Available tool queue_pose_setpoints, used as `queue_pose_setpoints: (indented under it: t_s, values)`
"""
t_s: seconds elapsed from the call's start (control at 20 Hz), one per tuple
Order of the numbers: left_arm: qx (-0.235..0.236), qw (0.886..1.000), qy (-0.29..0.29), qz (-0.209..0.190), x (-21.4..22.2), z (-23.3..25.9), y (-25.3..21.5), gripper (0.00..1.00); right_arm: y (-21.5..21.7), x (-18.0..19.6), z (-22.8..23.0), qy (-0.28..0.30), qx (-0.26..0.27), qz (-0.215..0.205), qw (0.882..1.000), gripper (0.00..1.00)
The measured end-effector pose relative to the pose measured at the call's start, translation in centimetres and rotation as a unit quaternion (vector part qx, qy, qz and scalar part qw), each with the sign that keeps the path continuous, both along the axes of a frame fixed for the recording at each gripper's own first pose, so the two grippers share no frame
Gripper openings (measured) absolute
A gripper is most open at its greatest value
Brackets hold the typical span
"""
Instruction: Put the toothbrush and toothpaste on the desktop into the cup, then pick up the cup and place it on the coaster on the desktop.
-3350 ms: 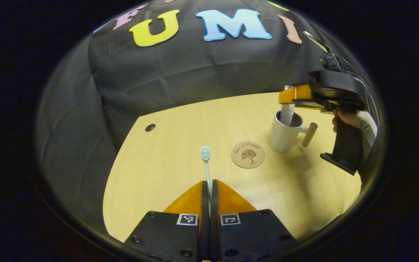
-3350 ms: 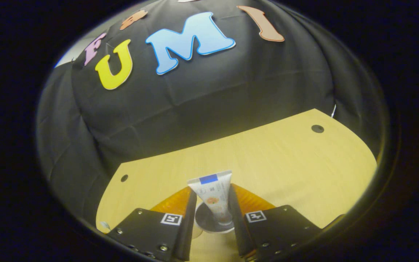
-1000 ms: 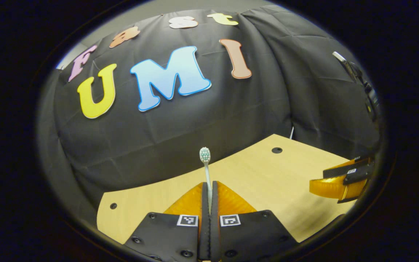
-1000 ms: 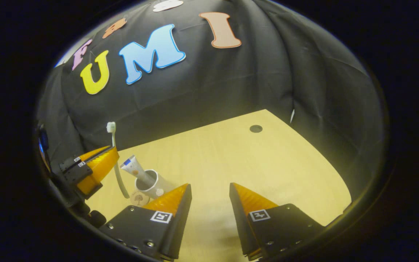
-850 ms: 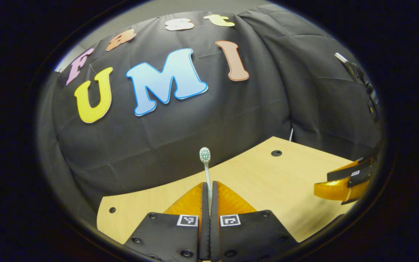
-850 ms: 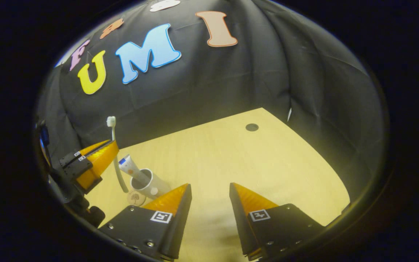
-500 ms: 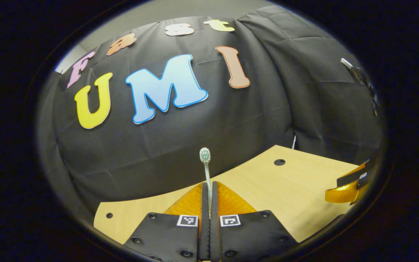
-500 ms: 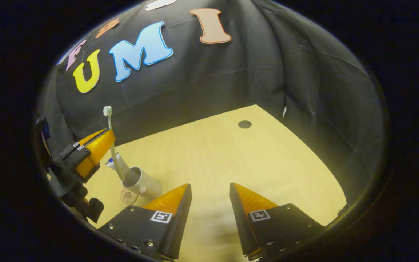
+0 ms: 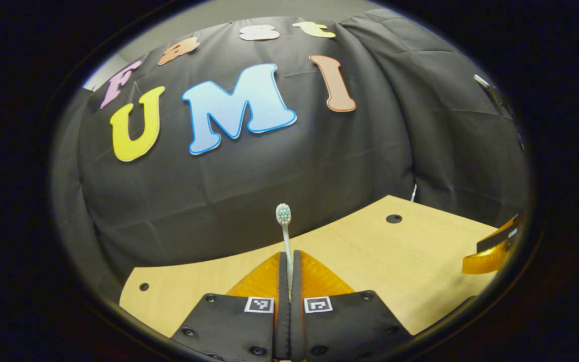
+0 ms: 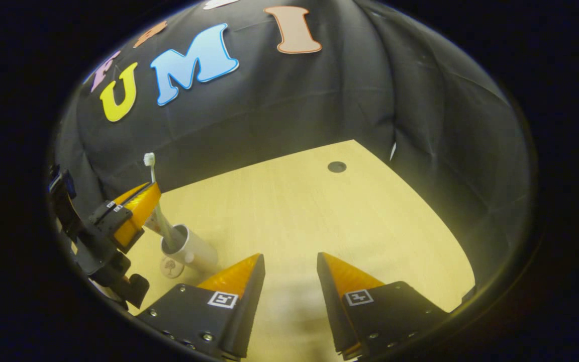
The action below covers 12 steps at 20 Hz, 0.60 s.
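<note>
My left gripper is shut on the toothbrush, whose bristled head stands up ahead of the fingers. In the right gripper view the left gripper hangs at the far left over the white cup. The toothbrush slants down from it, its lower end inside the cup's mouth. The toothpaste in the cup is mostly hidden behind that gripper's orange finger. The round cork coaster lies just beside the cup. My right gripper stands open and empty over the table, to the right of the cup.
The light wooden table has a dark cable hole near its far edge and two more. One orange finger of the right gripper shows at the right rim of the left gripper view. Black cloth walls close the back and sides.
The right gripper let go of the toothpaste in the cup and drew back, open. The left gripper carried the toothbrush over and lowered its end into the cup's mouth.
</note>
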<state>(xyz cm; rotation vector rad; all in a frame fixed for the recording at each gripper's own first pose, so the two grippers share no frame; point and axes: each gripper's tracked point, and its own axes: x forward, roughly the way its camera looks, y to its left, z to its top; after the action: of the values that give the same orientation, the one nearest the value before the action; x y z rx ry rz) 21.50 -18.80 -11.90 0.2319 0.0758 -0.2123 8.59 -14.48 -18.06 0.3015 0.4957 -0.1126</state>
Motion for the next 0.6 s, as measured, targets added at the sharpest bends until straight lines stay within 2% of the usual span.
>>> queue_pose_setpoints:
  t_s: [0.35, 0.6]
  values:
    - [-0.008, 1.000, -0.002, 0.011, -0.7, -1.2, 0.2, 0.07, 0.7, 0.0, -0.2, 0.009, -0.005, 0.009, 1.000, 0.60]
    - [-0.016, 1.000, 0.000, 0.011, -1.1, -1.2, 0.3, 0.15, 0.9, 0.0, -0.3, 0.011, -0.006, 0.011, 1.000, 0.62]
